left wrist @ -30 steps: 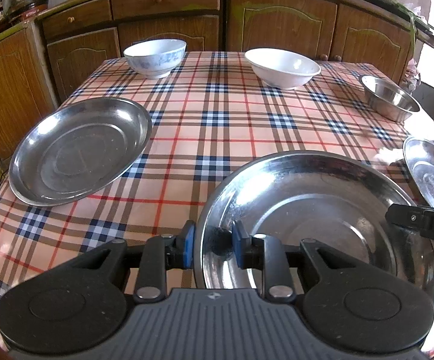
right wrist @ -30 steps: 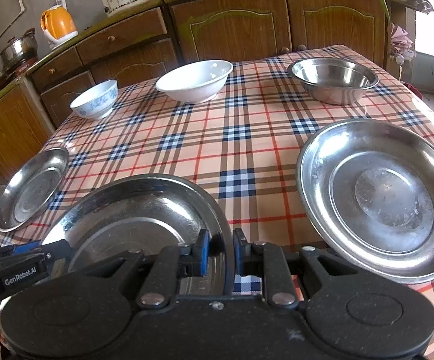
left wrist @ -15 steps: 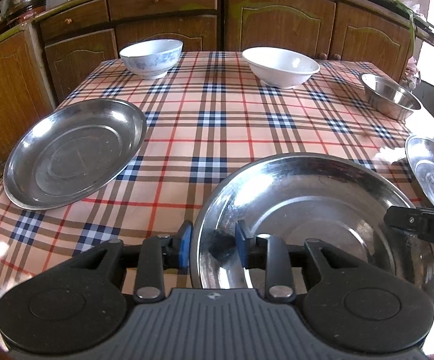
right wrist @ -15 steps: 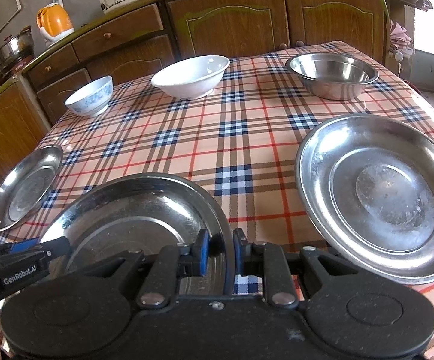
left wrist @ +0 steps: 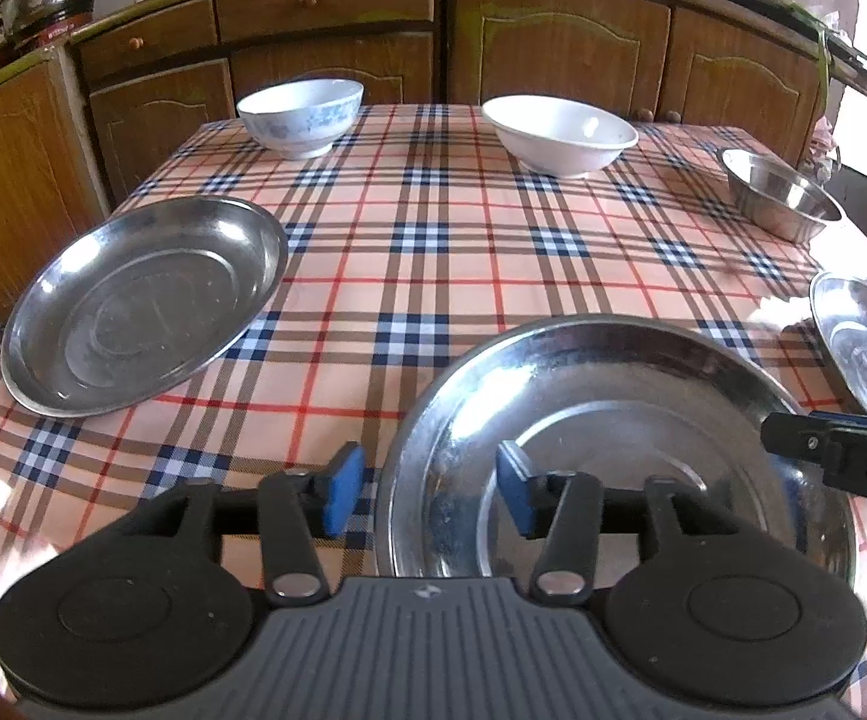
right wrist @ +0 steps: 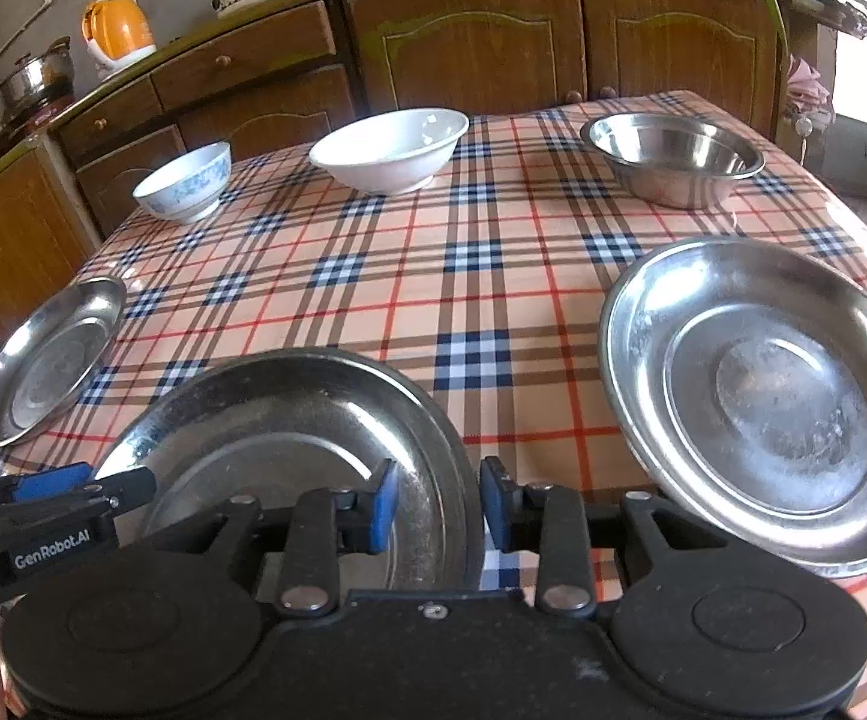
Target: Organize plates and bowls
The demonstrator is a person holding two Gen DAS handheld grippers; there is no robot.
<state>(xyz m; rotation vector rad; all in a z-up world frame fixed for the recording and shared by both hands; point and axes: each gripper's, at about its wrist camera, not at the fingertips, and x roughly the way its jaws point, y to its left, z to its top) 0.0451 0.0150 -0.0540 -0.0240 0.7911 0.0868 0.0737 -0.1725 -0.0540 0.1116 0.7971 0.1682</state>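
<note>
Both tools are opening narrowly. The left tool [left wrist: 430, 495] and the right tool [right wrist: 436, 507] each straddle the near plate's [left wrist: 643, 420] rim without pressing it.

The middle of the table [left wrist: 433, 276] is lying bare, giving a wide lane between the steel plates and the bowls; along the far edge the patterned bowl [left wrist: 300, 115], the white bowl [left wrist: 559, 133] and the steel bowl [right wrist: 672, 157] are standing well apart, leaving gaps between them; the left plate [left wrist: 139, 306] and the right plate [right wrist: 763, 396] are blocking the two sides; the near plate [left wrist: 613, 456] is filling the front, its rim sitting between the opening left tongs [left wrist: 427, 495] and likewise between the opening right tongs [right wrist: 438, 507]; the cabinets [right wrist: 469, 42] are closing off the far side, seemingly close behind the table.
</note>
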